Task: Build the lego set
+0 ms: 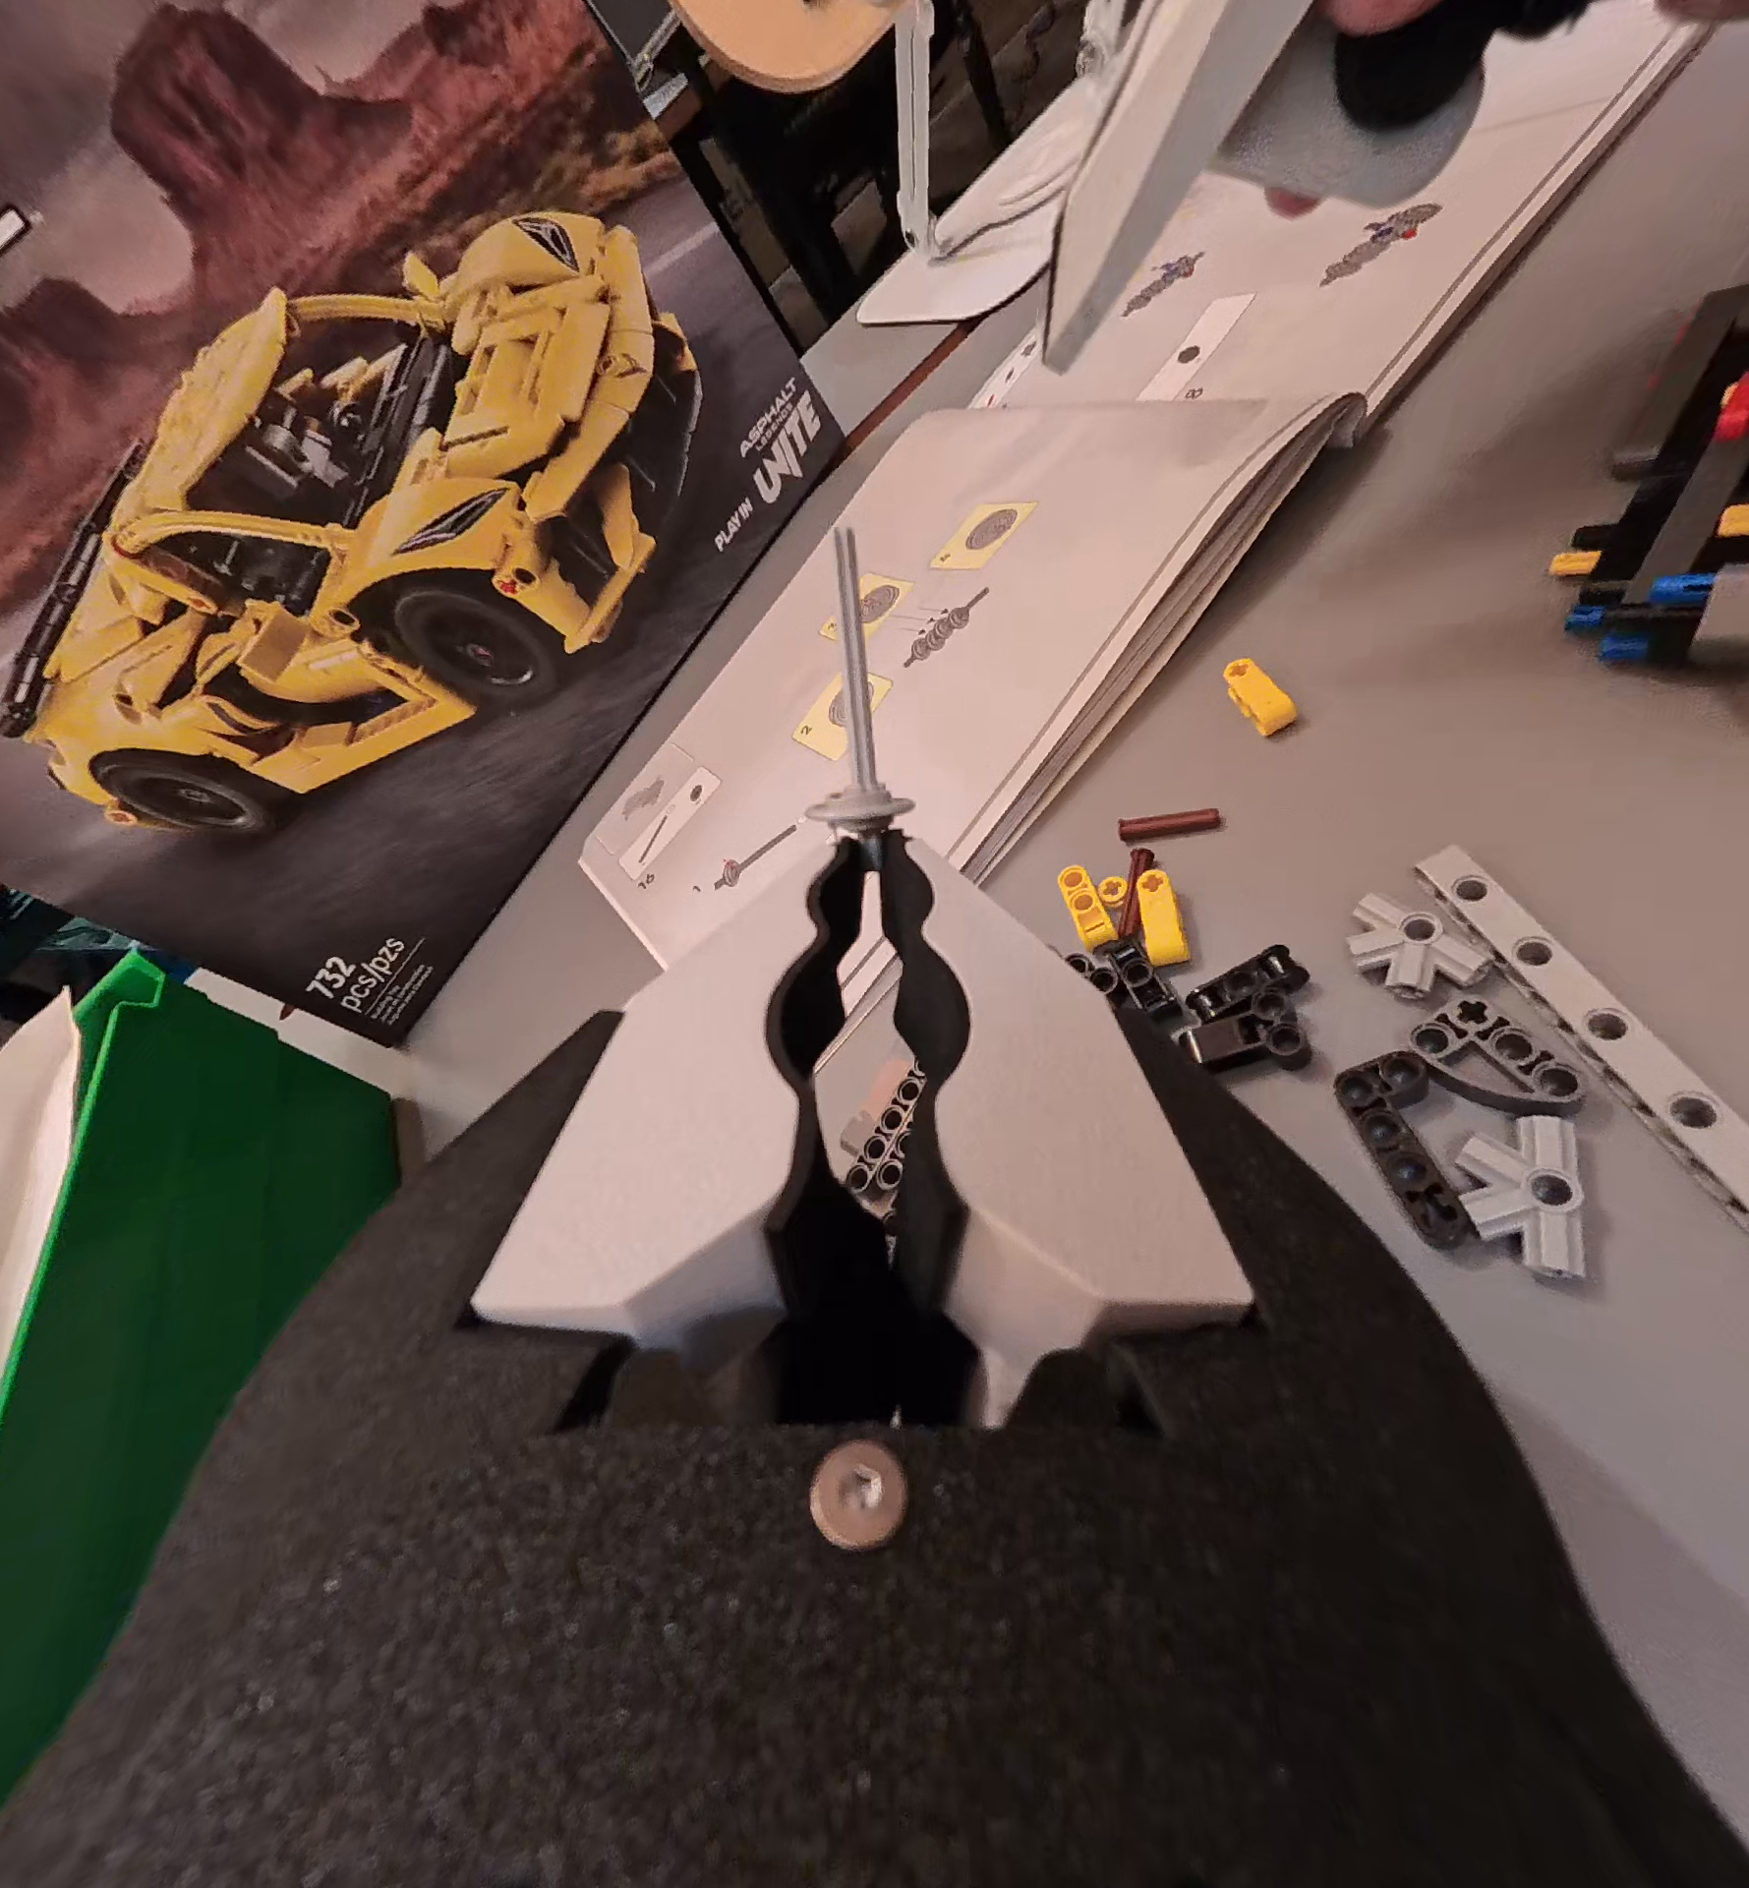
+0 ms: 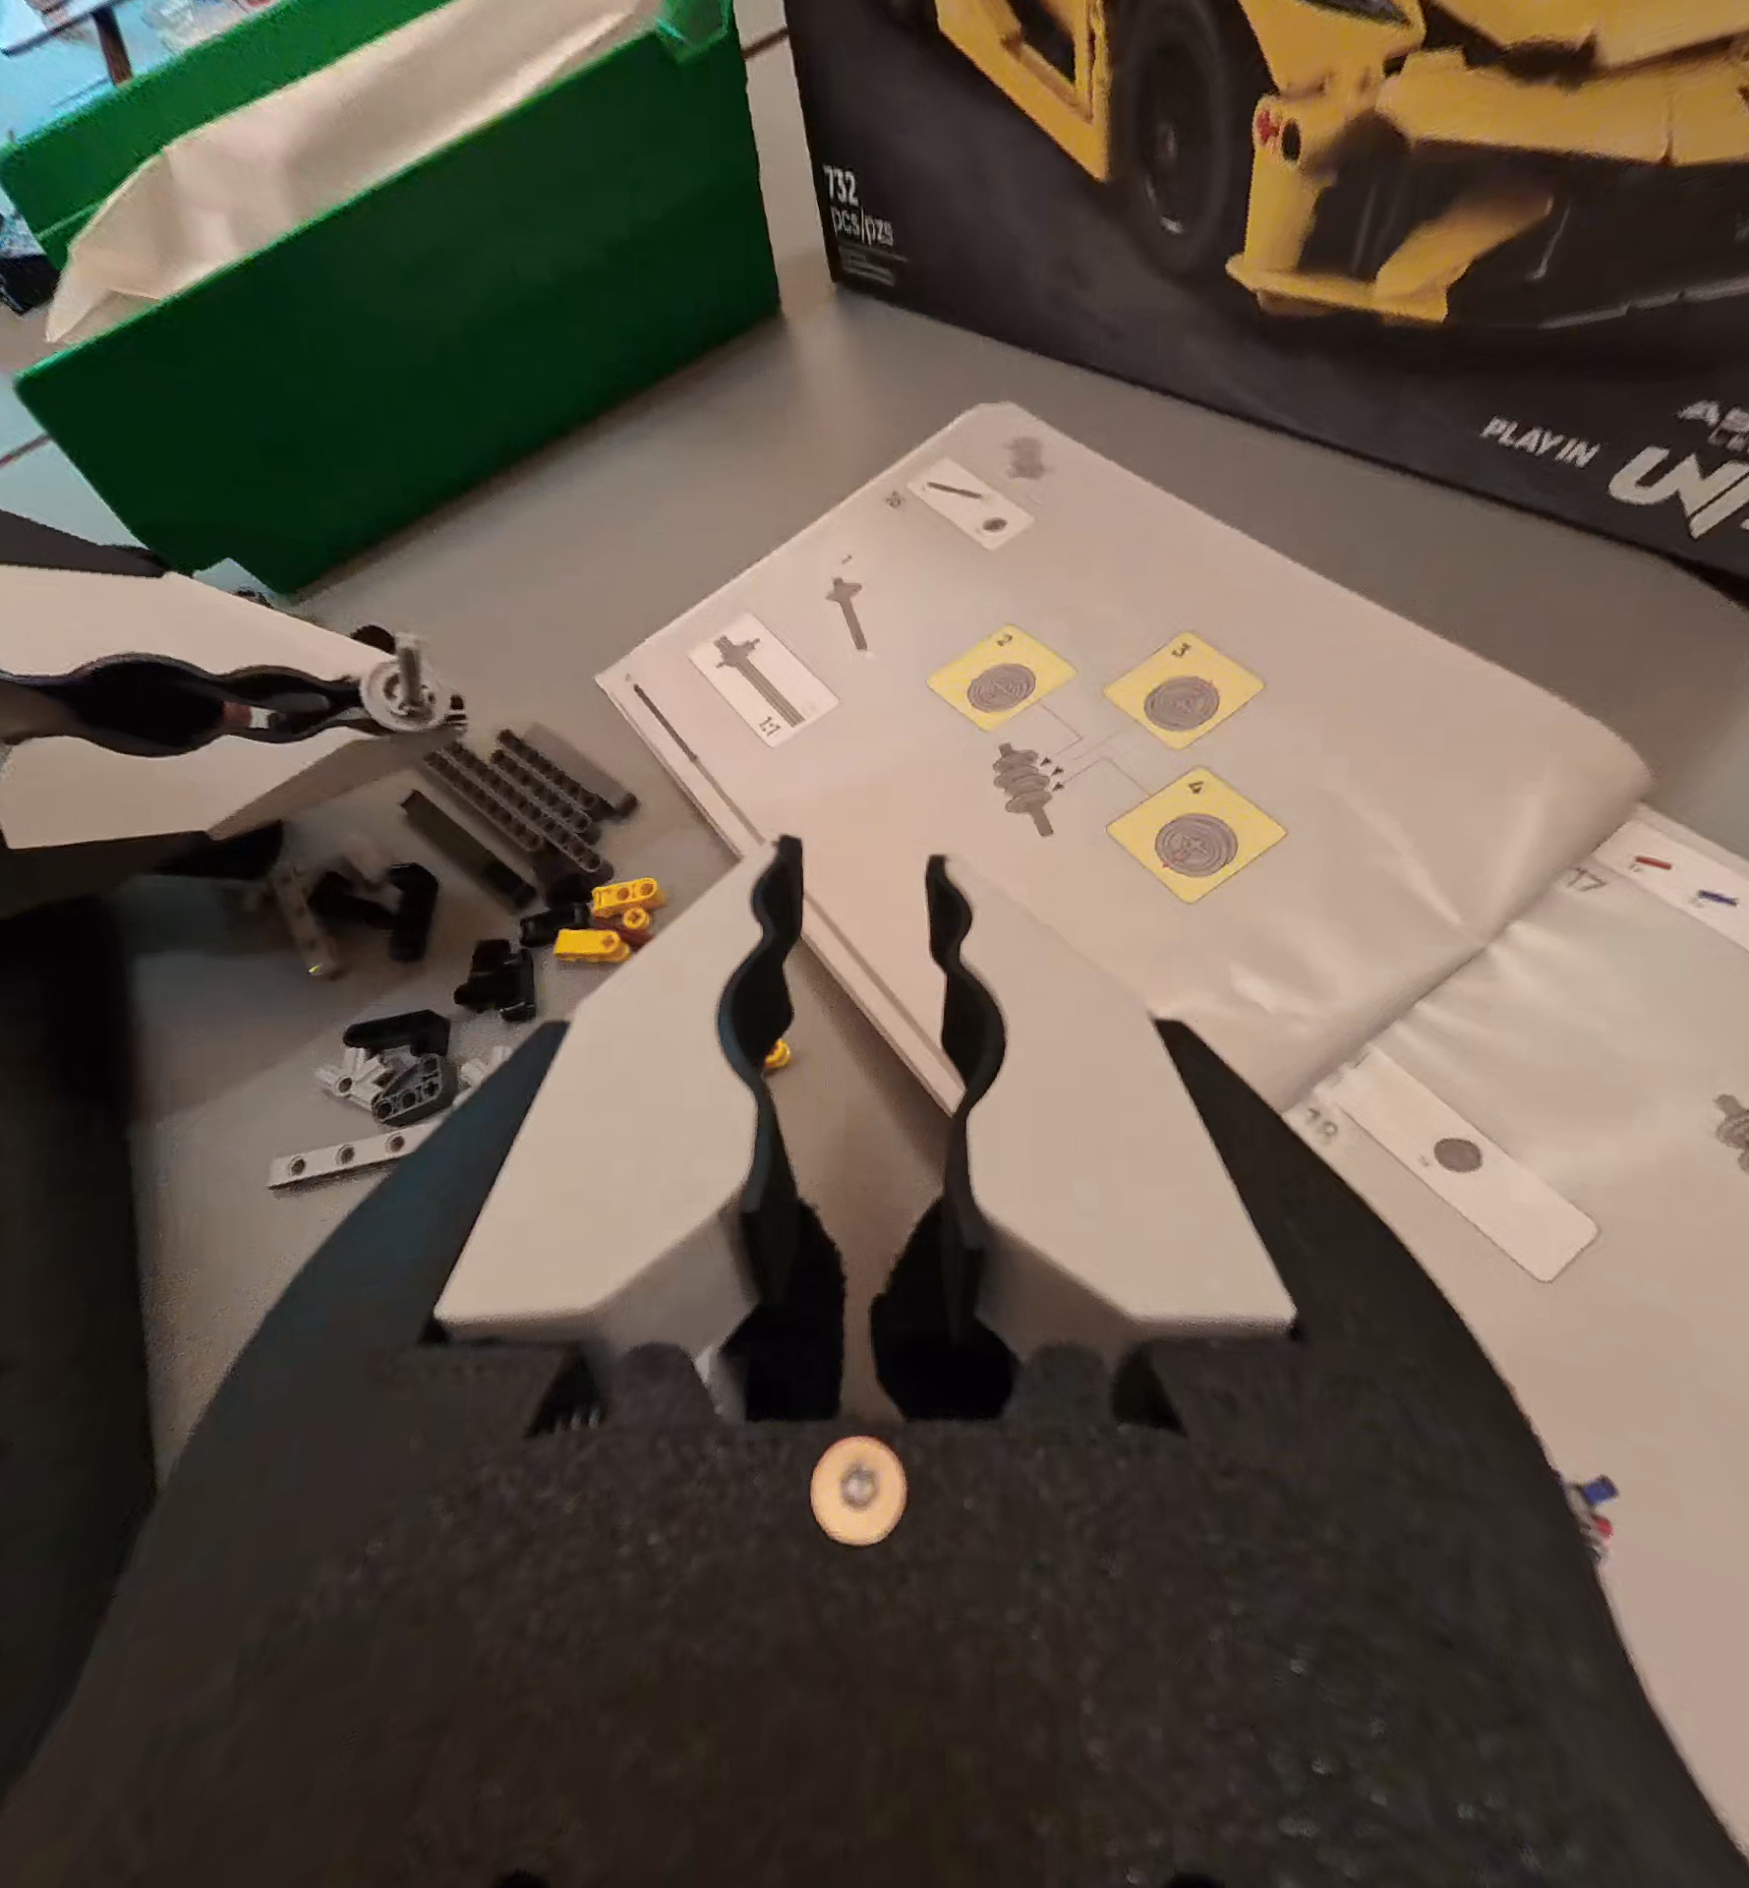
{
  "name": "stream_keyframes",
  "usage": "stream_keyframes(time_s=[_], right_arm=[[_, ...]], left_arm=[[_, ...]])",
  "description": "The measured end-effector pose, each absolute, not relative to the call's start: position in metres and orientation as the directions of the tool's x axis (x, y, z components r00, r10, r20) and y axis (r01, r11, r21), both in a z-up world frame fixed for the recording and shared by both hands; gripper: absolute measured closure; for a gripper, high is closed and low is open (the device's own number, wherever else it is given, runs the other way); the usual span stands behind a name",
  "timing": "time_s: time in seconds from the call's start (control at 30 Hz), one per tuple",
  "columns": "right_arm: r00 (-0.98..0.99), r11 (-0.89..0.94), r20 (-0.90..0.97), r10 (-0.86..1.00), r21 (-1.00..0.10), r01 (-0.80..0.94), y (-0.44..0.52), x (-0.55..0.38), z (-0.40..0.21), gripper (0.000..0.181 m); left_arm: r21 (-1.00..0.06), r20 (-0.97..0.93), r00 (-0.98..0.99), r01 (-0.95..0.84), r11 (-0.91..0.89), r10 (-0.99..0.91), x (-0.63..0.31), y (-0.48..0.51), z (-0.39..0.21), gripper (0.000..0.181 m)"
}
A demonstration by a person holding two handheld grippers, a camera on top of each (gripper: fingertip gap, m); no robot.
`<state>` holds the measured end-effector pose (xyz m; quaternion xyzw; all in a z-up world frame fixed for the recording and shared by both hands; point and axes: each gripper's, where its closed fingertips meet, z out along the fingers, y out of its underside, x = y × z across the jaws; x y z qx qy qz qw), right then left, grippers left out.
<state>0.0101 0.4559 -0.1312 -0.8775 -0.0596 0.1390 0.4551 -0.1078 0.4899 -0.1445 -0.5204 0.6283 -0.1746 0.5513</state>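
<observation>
L gripper (image 1: 865, 853) clamps thin grey axle (image 1: 855, 654) w/ flat disc; R gripper (image 2: 860, 868) empty, wavy black pads apart. Half-built chassis (image 1: 1708, 521) only in L view

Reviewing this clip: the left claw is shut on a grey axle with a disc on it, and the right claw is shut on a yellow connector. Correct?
Not quite. The right claw is open and holds nothing, as the right wrist view shows. The left claw is indeed shut on the grey axle with its disc.

two close downward wrist views; shared instruction booklet (image 1: 1054, 572)
</observation>
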Motion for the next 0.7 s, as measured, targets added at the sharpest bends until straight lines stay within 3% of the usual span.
stream_keyframes(time_s=[0.3, 0.47, 0.6, 0.7], right_arm=[[0.958, -0.648, -0.166, 0.232, -0.761, 0.025, 0.459, 0.009, -0.163, 0.161], [0.942, -0.618, -0.219, 0.255, -0.786, -0.016, 0.451, 0.014, -0.135, 0.164], [0.938, -0.617, -0.107, 0.331, -0.777, 0.129, 0.392, 0.029, -0.088, 0.161], [0.914, -0.707, -0.140, 0.382, -0.681, 0.191, 0.318, 0.006, -0.110, 0.161]], left_arm=[[-0.782, -0.529, 0.132, -0.458, 0.422, -0.838, -0.105, 0.490, -0.146, 0.179], [-0.784, -0.535, 0.111, -0.436, 0.443, -0.838, -0.103, 0.482, -0.143, 0.179], [-0.770, -0.566, 0.064, -0.397, 0.499, -0.822, -0.100, 0.464, -0.140, 0.179], [-0.744, -0.603, 0.011, -0.366, 0.559, -0.797, -0.099, 0.444, -0.141, 0.179]])
